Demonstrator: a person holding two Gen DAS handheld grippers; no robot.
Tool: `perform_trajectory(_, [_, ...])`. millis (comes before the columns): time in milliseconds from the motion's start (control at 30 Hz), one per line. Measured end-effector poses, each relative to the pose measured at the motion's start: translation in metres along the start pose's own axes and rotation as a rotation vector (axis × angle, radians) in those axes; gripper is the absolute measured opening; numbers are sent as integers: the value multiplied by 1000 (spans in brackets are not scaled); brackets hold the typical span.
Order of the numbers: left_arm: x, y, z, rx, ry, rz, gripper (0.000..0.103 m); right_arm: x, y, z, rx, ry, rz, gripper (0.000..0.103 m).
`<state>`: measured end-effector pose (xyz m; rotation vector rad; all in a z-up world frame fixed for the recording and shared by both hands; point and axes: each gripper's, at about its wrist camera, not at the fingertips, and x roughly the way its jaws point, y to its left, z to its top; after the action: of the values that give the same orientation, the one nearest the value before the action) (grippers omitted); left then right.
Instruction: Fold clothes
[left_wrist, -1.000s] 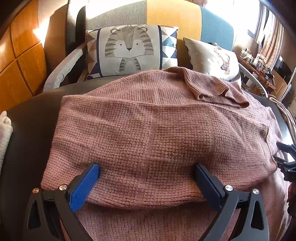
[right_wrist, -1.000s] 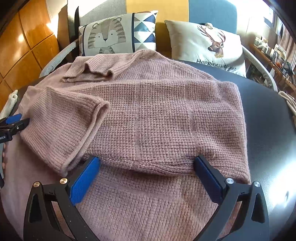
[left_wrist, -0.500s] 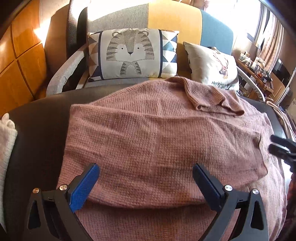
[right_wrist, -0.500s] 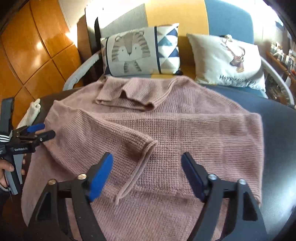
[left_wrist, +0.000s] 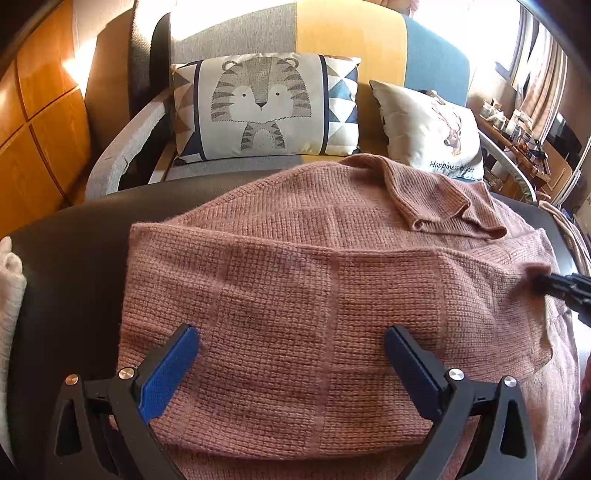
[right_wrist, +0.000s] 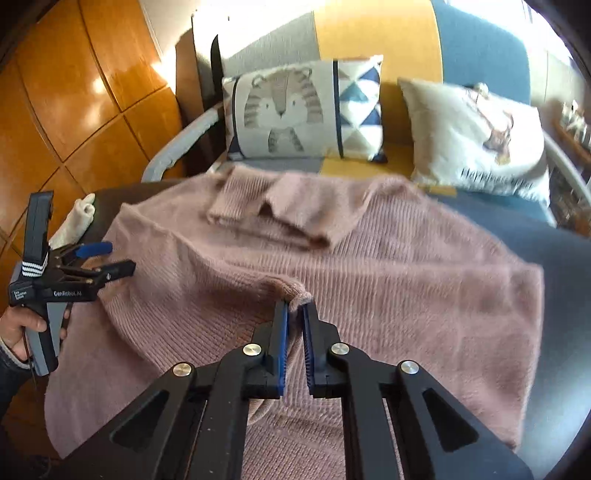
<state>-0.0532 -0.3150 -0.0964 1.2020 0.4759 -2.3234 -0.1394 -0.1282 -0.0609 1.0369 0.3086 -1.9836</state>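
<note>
The left gripper hovers with its jaws wide apart over the near fold of the pink knitted sweater, gripping nothing. The sweater lies spread on a dark table before a sofa with two cushions, its ribbed collar folded over at the far side. To the right, the right gripper is clamped on the cuff of a sleeve, lifting a small ridge.

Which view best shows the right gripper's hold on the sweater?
Right wrist view: the right gripper is shut on a pinched fold of the pink sweater. The left wrist view catches only its dark tip at the sweater's edge.
</note>
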Motion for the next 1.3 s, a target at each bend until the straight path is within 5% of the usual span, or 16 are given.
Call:
perform_trajectory(133, [1, 1, 3, -28, -19, 7, 103, 0, -1, 14, -27, -36, -89, 8])
perform_trajectory(333, [12, 1, -4, -21, -11, 32, 103, 39, -12, -7, -28, 103, -148, 8])
perform_trajectory(400, [11, 2, -4, -19, -6, 29, 103, 34, -15, -8, -12, 86, -157, 17])
perform_trajectory(467, [6, 6, -1, -38, -3, 7, 103, 25, -19, -5, 10, 77, -180, 48])
perform_trajectory(500, [4, 9, 2, -52, -7, -3, 103, 21, -21, -4, 21, 72, -191, 54])
perform_trajectory(700, [-1, 16, 27, -61, -58, 16, 103, -13, 15, 7, -71, -60, -131, 54])
perform_trajectory(900, [31, 16, 28, -33, 7, 116, 103, 38, 29, -3, -125, 100, -48, 54])
perform_trajectory(1067, [32, 24, 19, -25, -33, 98, 103, 41, 7, -10, -64, 78, 25, 55])
perform_trajectory(1300, [6, 23, 14, -63, -26, 5, 103, 14, 25, -5, -63, 61, -24, 57])
